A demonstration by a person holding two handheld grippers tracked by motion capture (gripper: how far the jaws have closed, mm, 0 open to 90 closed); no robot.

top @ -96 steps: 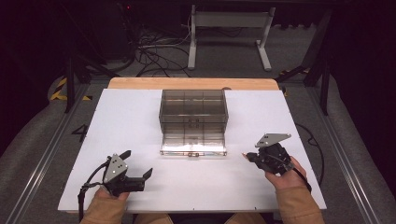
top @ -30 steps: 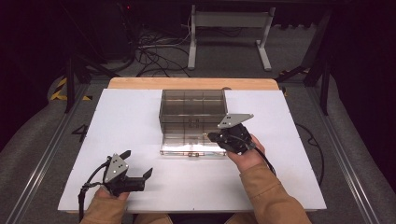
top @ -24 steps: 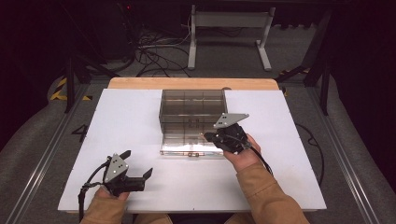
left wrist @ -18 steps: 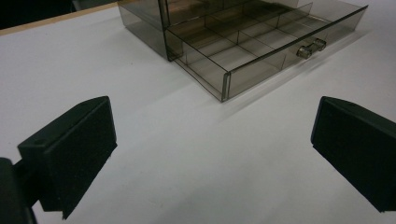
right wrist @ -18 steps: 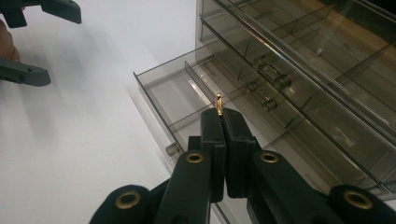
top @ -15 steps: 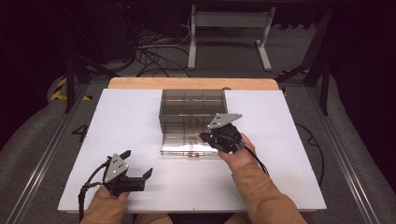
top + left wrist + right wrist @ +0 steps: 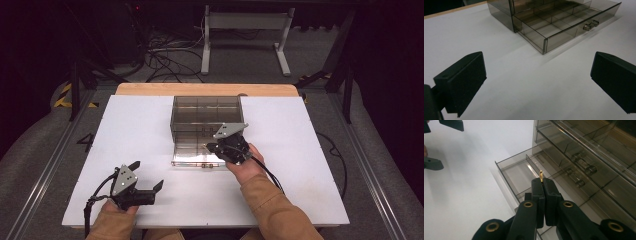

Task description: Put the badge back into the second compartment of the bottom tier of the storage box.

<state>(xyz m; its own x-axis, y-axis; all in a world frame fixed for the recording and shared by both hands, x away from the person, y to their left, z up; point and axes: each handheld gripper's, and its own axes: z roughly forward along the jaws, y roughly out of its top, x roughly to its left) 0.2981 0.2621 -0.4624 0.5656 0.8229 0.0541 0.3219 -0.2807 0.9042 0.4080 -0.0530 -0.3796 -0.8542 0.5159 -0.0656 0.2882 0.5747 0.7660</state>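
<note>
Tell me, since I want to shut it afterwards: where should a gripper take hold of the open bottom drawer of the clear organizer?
Probably by the small knob in the middle of the open drawer front panel, coming from the table side in front. The knob sticks out from the flat front, so two jaws can close on either side of it; the panel itself offers only thin edges.

white table top [image 7: 310, 150] | wooden strip at far edge [image 7: 150, 89] | metal stand legs on floor behind [image 7: 245, 22] | loose cables [image 7: 165, 47] | yellow-black floor tape, left [image 7: 62, 97]
</note>
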